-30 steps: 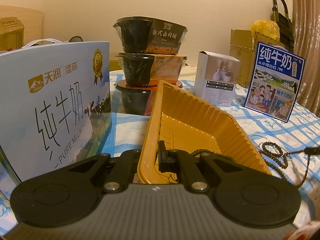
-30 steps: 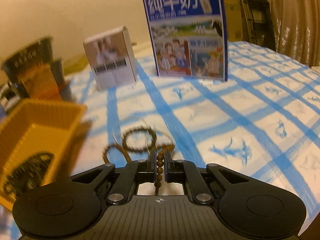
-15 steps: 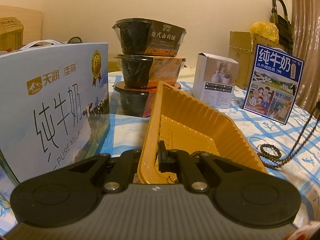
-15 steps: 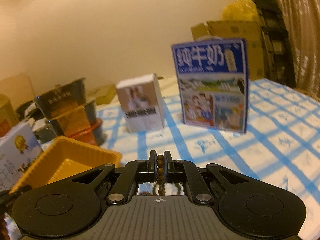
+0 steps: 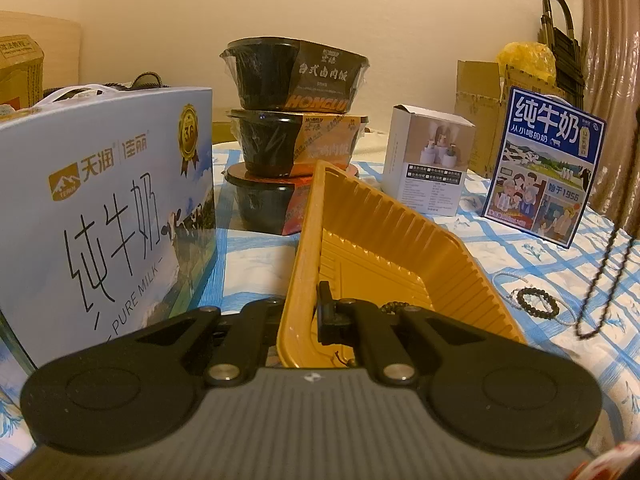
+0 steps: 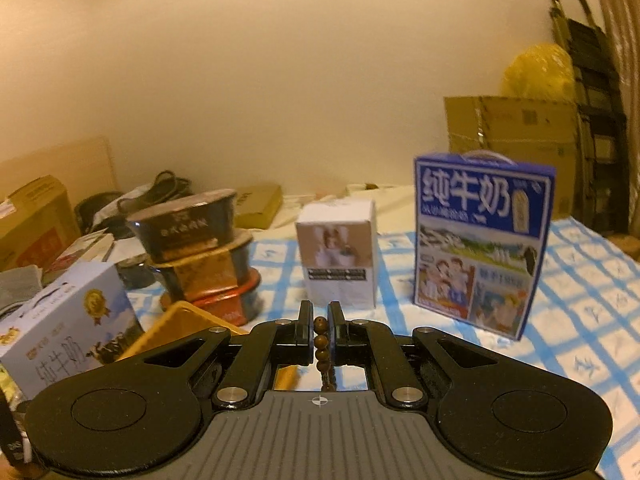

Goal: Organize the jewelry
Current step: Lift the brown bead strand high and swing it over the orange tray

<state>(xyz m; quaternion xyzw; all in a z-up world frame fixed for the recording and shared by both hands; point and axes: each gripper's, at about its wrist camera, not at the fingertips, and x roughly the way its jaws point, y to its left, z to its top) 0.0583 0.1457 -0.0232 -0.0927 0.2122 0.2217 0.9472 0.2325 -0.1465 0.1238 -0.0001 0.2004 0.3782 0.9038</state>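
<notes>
1. Judging by the layout, the sorting was partway done: a dark bead string [image 5: 394, 307] already lay inside the tray [image 5: 404, 240], at its near end.
2. The left gripper [image 5: 316, 312] was clamped narrow on the tray's near rim, steadying it.
3. The right gripper [image 6: 320, 330] was pinched on a brown bead strand [image 6: 321, 342], its jaws nearly together with the beads between them.
4. Left to do, as I read it: bring that strand over the tray and release it, then collect what remained on the cloth [image 5: 520, 256].
5. Only the left view showed those leftovers: a dark bracelet [image 5: 538, 302] and a pale one [image 5: 505, 282], lying right of the tray, and the strand's long loop [image 5: 604, 280] hanging at the right edge, its low end above the cloth.
6. Only the right view showed the grip on the beads itself; there the tray [image 6: 176, 324] appeared merely as a corner at the near left, behind the gripper, and the tray's contents were hidden.
</notes>
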